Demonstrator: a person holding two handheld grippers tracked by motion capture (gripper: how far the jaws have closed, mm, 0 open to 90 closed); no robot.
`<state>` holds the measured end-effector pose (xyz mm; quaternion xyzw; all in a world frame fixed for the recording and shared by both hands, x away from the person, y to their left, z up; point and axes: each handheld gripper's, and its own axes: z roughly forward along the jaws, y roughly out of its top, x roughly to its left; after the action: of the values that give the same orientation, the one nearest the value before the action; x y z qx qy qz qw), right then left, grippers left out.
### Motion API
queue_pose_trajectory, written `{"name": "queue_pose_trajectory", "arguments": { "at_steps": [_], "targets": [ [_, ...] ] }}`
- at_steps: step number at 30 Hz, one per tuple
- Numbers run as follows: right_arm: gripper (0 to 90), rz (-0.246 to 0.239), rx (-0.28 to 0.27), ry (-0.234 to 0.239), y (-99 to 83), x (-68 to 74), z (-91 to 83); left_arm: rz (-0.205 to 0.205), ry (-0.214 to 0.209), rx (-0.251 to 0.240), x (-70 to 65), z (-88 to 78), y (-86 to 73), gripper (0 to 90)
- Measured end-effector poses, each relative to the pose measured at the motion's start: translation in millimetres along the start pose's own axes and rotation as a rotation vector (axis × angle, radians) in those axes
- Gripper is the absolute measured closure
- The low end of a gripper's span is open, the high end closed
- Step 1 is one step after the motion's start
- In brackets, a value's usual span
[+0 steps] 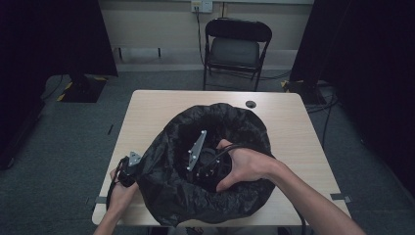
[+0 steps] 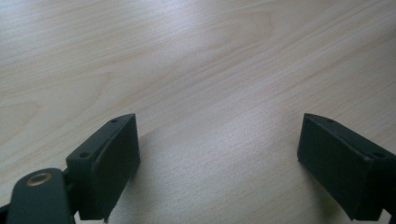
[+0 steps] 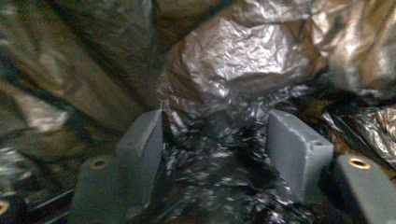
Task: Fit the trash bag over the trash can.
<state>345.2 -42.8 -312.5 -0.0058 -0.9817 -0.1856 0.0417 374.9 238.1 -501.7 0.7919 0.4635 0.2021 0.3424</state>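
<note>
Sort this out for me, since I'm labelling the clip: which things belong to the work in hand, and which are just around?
In the job:
black bag, open on the table
right claw, open inside the bag
left claw, open beside the bag

Just around:
folding chair
wall socket

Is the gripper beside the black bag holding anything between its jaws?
No: the left gripper has its jaws wide apart over the bare wooden table.

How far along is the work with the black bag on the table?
Done: the black bag sits on the table with its mouth open. In hand: the right gripper is down inside it, fingers apart over crumpled plastic, holding nothing. Left: the left gripper, open beside the bag, grips nothing.
</note>
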Motion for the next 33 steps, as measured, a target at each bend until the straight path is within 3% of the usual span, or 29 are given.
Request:
{"name": "queue_pose_trajectory", "arguments": {
  "at_steps": [2,8,15,20,33],
  "targets": [
    [34.9,0.002,0.021,-0.005,-0.3,-1.3,2.8,-0.002,-0.002,0.001,0.1,0.1,0.1,12.1],
    [29.7,0.000,0.012,-0.023,0.4,-2.5,1.4,-0.003,-0.001,-0.002,0.2,0.6,0.2,11.6],
    [28.1,0.016,-0.106,-0.066,2.7,-3.2,-14.1,-0.007,0.003,0.000,0.3,1.0,0.3,10.6],
    [19.2,0.055,-0.183,-0.099,1.7,-6.9,-22.1,-0.008,0.005,0.002,0.4,1.1,0.4,9.9],
    [19.0,0.095,-0.346,-0.161,-3.3,-11.6,-51.1,-0.007,0.006,0.002,0.5,1.1,0.5,9.8]
  ]
}}
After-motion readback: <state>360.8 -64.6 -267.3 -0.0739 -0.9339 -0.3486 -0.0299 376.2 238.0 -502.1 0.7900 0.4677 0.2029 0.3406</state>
